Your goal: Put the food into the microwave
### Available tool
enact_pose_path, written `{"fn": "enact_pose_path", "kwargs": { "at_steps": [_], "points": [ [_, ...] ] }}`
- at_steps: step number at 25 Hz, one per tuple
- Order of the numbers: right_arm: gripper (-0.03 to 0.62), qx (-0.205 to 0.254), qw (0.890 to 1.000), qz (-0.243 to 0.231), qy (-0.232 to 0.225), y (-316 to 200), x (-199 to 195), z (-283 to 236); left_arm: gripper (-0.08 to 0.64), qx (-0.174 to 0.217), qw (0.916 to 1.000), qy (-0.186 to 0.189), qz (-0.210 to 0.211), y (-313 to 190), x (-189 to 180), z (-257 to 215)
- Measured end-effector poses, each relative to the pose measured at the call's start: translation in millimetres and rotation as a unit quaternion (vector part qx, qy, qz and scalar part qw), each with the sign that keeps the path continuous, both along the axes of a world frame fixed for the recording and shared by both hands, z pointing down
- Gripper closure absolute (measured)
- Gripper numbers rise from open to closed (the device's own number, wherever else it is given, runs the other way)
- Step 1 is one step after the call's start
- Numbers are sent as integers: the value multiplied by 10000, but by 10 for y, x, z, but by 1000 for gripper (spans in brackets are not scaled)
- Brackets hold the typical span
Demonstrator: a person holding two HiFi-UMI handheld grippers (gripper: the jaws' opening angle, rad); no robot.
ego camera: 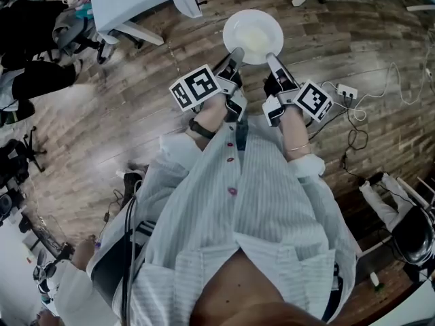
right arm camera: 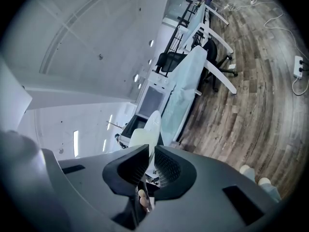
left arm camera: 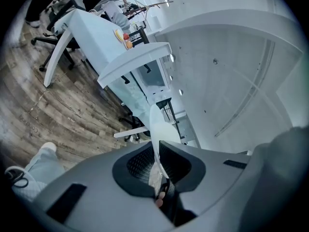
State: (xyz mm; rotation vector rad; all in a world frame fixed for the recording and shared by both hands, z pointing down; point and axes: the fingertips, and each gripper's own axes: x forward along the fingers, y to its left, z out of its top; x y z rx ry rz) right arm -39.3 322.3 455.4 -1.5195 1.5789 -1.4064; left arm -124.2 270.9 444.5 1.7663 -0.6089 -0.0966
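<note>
- Nearest you, at the ends of your forearms, the left hand-held gripper and the right hand-held gripper point forward and a little down. They are side by side, near each other but not touching.
- Each one is closed narrow on the plate. In the left gripper view and the right gripper view alike, the thin white rim runs edge-on between the ribbed pads and is pinched there.
- Your left one has the near-left part of the rim and your right one the near-right part. The plate juts out ahead of both, so neither hand is nearer and they share the load.
- The plate is round and has no long axis. The line that counts is the one between your two grip points, and it lies across the way you face.
- The plate hangs in the air above the floor and rests on nothing.
- The food is a pale patch in the hollow of the plate, roughly centred. What it is cannot be told.
- Farther off, a white desk stands up and to the left of the plate, well apart from it.
- No view shows the microwave for certain, so you likely have ground to cover first.
- On the way, your two hands probably need to travel as one, level and with the same gap. If one leads or drops, the rim may twist in the pads and the food may slide.
</note>
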Motion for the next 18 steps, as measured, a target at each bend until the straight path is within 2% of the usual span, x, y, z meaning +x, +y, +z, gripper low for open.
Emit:
{"fn": "enact_pose_path", "kwargs": {
  "at_steps": [2, 5, 10, 15, 18],
  "points": [
    [543, -52, 10000, 31, 3, 9, 30, 29, 531, -5, 10000, -18, 21, -4, 30, 18],
    [543, 178, 9998, -29, -2, -136, 84, -2, 531, -32, 10000, -33, 47, -101, 105, 44],
    [543, -293, 9994, 173, -103, -508, 408, 64, 531, -107, 9998, -98, 98, -561, 415, 29],
    [543, 175, 9998, 53, -45, -882, 559, -26, 531, -72, 9998, -78, 137, -852, 589, 20],
    [543, -114, 9997, 196, 8, -908, 635, 18, 531, -41, 9998, -45, 163, -953, 644, -1]
  ]
}}
